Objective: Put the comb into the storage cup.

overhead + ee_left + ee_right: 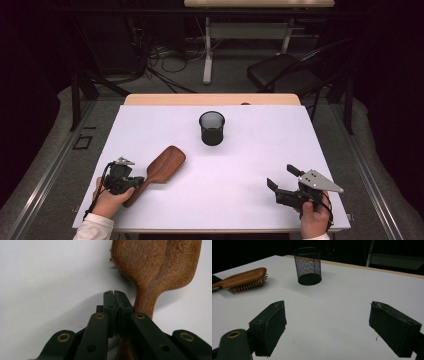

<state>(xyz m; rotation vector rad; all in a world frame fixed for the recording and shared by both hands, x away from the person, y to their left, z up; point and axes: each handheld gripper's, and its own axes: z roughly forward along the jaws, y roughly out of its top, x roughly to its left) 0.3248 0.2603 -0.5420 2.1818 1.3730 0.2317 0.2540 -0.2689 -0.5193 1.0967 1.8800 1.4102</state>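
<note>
1. White table (250, 165) before a dark room: wooden hairbrush (162, 170) lies at eight o'clock from the mesh cup (212, 128), left gripper (125, 182) at its handle.
2. Left gripper (115, 296) jaws pressed together, just beside the handle (145, 305), pinching nothing.
3. Right gripper (334, 322) jaws spread; hairbrush (244, 277) at ten o'clock.

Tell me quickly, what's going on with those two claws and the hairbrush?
Left gripper shut, empty, beside the hairbrush handle. Right gripper open, empty, over bare table. Brush lies bristles down. Mesh cup stands apart; nothing in the way.
</note>
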